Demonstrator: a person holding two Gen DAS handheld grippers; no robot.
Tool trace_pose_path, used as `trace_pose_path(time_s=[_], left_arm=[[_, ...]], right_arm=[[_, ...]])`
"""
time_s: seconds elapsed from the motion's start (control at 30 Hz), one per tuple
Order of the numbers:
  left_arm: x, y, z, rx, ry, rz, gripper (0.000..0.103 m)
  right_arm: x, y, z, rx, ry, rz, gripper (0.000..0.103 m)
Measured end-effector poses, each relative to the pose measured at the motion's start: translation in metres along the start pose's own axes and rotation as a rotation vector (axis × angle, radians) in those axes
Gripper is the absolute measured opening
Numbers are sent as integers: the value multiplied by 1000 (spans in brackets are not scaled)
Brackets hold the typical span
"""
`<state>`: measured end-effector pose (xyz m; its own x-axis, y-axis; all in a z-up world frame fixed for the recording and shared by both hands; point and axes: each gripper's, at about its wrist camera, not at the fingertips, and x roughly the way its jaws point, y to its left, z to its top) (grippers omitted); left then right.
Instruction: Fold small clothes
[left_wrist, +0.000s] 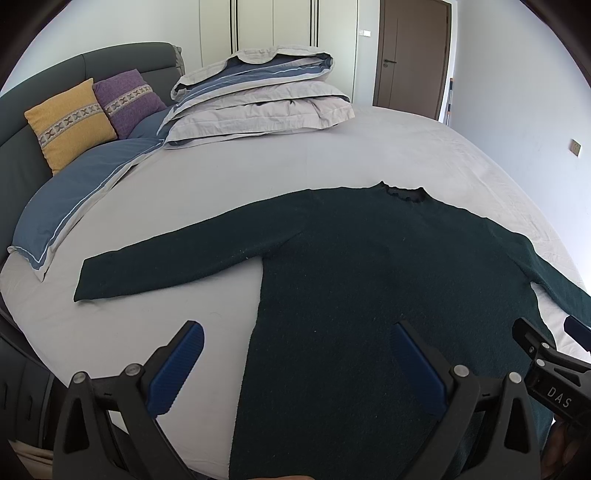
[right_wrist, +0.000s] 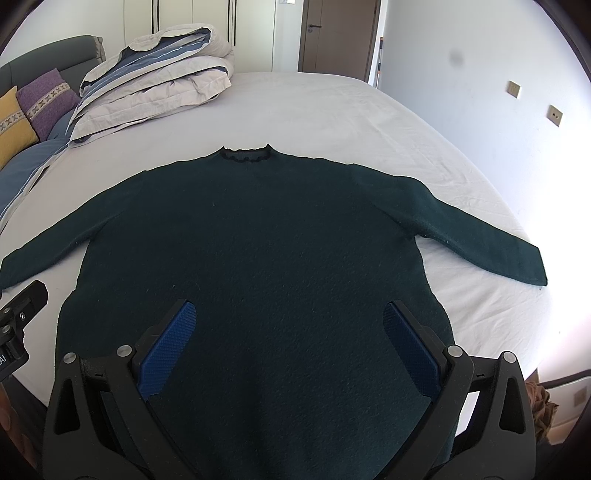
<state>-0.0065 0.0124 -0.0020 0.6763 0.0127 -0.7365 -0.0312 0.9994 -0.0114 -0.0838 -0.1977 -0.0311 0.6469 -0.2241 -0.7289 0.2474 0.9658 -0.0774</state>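
A dark green long-sleeved sweater (left_wrist: 362, 266) (right_wrist: 258, 236) lies flat on the white bed sheet (left_wrist: 280, 166), collar away from me and both sleeves spread out to the sides. My left gripper (left_wrist: 299, 332) hovers open above the sweater's left hem edge, nothing between its blue pads. My right gripper (right_wrist: 288, 314) hangs open over the lower middle of the sweater body, also holding nothing. The right gripper's black body shows at the right edge of the left wrist view (left_wrist: 546, 365), and the left gripper's body at the left edge of the right wrist view (right_wrist: 18, 317).
A folded grey-and-blue duvet (left_wrist: 258, 96) sits at the head of the bed. Yellow (left_wrist: 68, 122) and purple (left_wrist: 127, 99) cushions lean on the dark headboard (left_wrist: 44, 74). A blue pillow (left_wrist: 77, 195) lies at left. A brown door (left_wrist: 413, 55) stands behind.
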Motion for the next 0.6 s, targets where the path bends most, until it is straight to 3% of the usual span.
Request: trace_pose_path(time_s=[0.6], left_arm=[[1, 0, -2, 2, 2, 0, 103]], right_arm=[[1, 3, -4, -2, 3, 2, 103]])
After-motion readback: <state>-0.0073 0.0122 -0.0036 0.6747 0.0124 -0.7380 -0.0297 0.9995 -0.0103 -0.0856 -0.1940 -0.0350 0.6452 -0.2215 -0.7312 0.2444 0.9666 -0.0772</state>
